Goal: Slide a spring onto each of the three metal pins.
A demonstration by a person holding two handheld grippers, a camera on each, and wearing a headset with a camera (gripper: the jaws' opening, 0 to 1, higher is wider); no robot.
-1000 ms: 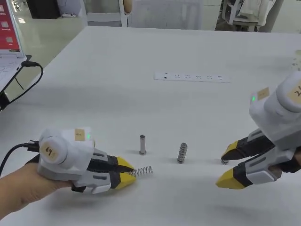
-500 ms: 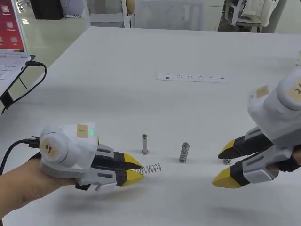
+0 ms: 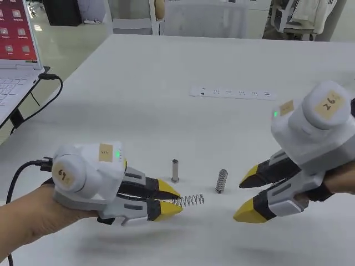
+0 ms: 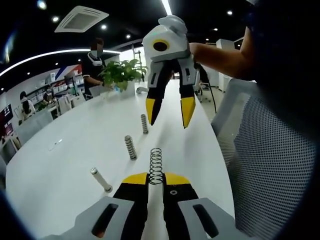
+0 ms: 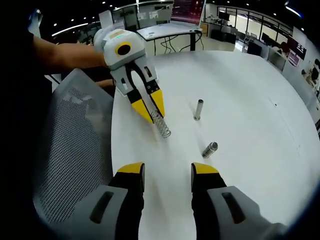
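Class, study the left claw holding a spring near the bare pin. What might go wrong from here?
The left claw pinches the spring by one end only, so it may slip or flick away. The spring lies sideways while the bare pin stands upright; a clumsy tilt could topple the pin. The open right claw hovers near the sprung pin and might bump it.

White, yellow-tipped left tongs (image 3: pixel 171 199) and right tongs (image 3: pixel 248 195); silvery spring (image 3: pixel 190 200); white table (image 3: pixel 166 83).

Left gripper (image 3: pixel 176 200) is pushing rightward along the lower middle of the frame, its spring (image 3: pixel 191 200) sliding past just below the bare pin (image 3: pixel 175 170). Right gripper (image 3: pixel 238 200) is swinging leftward, closing on the sprung pin (image 3: pixel 222 180).
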